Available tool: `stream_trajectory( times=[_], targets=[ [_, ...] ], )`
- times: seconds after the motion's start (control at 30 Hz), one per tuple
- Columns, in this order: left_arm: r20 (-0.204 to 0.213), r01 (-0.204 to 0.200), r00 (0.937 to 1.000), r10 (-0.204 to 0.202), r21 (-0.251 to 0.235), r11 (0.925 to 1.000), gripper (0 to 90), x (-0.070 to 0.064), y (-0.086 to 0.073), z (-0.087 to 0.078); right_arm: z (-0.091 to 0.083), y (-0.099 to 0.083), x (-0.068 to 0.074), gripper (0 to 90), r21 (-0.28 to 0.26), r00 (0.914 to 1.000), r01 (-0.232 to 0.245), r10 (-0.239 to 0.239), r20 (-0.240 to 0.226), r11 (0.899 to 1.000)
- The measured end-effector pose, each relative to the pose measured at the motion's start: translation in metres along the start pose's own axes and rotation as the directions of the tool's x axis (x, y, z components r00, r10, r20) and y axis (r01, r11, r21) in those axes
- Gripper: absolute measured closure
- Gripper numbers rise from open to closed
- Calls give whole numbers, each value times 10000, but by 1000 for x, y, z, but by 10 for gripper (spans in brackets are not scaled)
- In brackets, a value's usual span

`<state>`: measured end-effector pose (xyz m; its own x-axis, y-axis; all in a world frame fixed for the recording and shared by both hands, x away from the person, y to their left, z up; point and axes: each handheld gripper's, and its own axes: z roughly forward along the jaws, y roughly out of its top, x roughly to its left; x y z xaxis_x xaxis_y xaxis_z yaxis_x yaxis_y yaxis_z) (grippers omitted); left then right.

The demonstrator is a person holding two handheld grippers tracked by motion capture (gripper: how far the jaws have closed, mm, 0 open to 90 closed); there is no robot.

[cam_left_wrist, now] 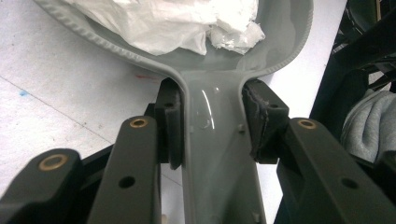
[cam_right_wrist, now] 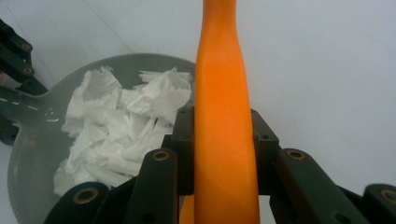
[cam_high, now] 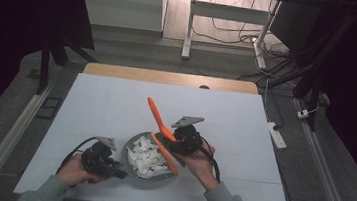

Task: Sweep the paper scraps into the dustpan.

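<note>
Here, both tongs are gripping: pan steadied, spatula poised.

Left tongs pinch the grey plastic pan by its handle at 8 o'clock; right tongs clamp the orange spatula, long axis 11-to-5, blade over crumpled white paper.

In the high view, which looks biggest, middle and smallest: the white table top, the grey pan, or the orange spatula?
1. White table top, by far the largest.
2. Grey pan.
3. Orange spatula, long but thin; its length looks close to the pan's width, so their order is less sure.
</note>
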<state>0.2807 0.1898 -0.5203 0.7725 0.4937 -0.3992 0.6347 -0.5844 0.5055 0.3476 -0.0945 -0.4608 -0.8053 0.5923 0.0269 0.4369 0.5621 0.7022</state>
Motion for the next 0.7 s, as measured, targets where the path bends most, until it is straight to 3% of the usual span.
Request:
stream_trajectory(
  times=[0.2, 0.5, 0.7],
  targets=[
    [-16, -9, 10000, 9, 0, 10000, 616, 0, 0, 0, -7, -5, -1, 702, 102, 9999, 121, -121, -15, 9999],
    [-17, 8, 10000, -8, -29, 10000, 617, 0, -1, 0, -24, -19, -28, 702, -296, 9952, -640, 660, 719, 9975],
    [-37, -22, 10000, 22, -53, 10000, 616, -1, -1, 0, -34, -27, -38, 703, -540, 9922, -868, 912, 852, 9948]
  ],
)
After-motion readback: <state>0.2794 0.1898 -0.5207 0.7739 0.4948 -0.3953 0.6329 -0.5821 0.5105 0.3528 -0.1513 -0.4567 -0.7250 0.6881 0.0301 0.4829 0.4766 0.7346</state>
